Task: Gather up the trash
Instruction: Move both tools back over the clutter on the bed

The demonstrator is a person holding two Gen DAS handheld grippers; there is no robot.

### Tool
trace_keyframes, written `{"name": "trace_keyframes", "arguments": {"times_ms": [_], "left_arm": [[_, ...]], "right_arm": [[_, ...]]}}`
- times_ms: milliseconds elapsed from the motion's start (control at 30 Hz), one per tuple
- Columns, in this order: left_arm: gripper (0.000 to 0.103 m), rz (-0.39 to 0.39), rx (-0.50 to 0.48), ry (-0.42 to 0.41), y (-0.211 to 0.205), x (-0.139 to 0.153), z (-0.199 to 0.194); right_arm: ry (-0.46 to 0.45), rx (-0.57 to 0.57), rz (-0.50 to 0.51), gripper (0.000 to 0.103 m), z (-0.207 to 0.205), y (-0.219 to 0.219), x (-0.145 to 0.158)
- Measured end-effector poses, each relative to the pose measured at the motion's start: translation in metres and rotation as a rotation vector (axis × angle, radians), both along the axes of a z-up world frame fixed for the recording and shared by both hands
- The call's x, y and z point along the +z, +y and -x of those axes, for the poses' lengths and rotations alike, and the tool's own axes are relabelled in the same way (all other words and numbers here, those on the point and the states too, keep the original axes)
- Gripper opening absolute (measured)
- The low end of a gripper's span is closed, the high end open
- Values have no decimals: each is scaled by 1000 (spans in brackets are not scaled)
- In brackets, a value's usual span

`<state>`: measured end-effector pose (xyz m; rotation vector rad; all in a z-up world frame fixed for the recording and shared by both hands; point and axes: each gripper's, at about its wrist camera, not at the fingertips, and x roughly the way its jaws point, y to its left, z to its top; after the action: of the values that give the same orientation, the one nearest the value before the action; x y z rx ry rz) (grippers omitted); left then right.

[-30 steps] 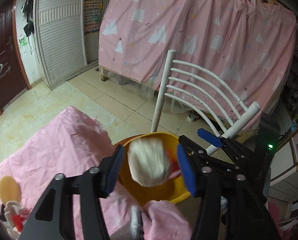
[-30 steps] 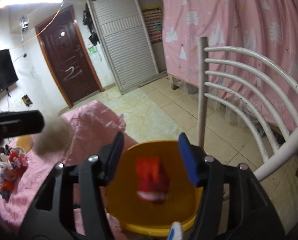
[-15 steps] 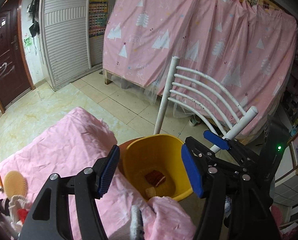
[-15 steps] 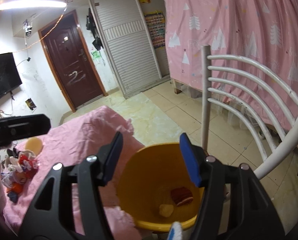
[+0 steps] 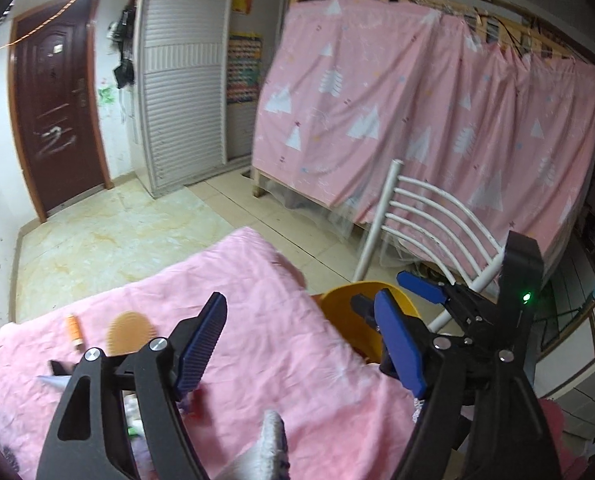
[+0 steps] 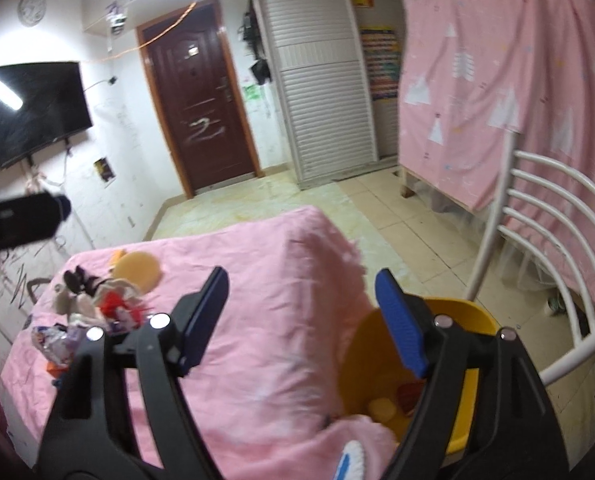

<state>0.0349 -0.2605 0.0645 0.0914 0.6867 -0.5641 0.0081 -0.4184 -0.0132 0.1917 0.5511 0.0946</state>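
Left hand-held gripper (image 5: pixel 301 340) and right hand-held gripper (image 6: pixel 302 320): both spread apart, holding nothing. Yellow bin (image 6: pixel 467 320) contains 2 scraps beside the pink-covered tabletop (image 6: pixel 265 280).

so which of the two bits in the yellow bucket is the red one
In the yellow bucket, the red piece lies further right, partly behind the right gripper's finger; the other, the pale yellowish lump, sits left of it.

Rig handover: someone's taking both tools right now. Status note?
Left tool: open, holding nothing, over the pink cloth.
Right tool: open, holding nothing, beside the bin.
Bin: yellow, at the table edge by the white chair; a red scrap and a pale scrap are inside.
Left to do: the trash pile at the cloth's far-left side.
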Motion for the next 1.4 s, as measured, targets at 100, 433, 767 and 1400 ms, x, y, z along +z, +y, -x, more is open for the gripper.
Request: {"name": "trace_keyframes", "arguments": {"times_ms": [100, 433, 767, 1400], "left_arm": [[69, 16, 32, -23, 28, 10, 3], [72, 36, 133, -69, 115, 23, 12], [75, -38, 204, -55, 186, -5, 26], [75, -46, 305, 95, 246, -78, 4]], "right_arm": [[1, 38, 11, 73, -4, 24, 4], [12, 141, 45, 73, -3, 84, 10], [48, 262, 34, 73, -3, 135, 5], [40, 460, 46, 74, 24, 207, 6]]}}
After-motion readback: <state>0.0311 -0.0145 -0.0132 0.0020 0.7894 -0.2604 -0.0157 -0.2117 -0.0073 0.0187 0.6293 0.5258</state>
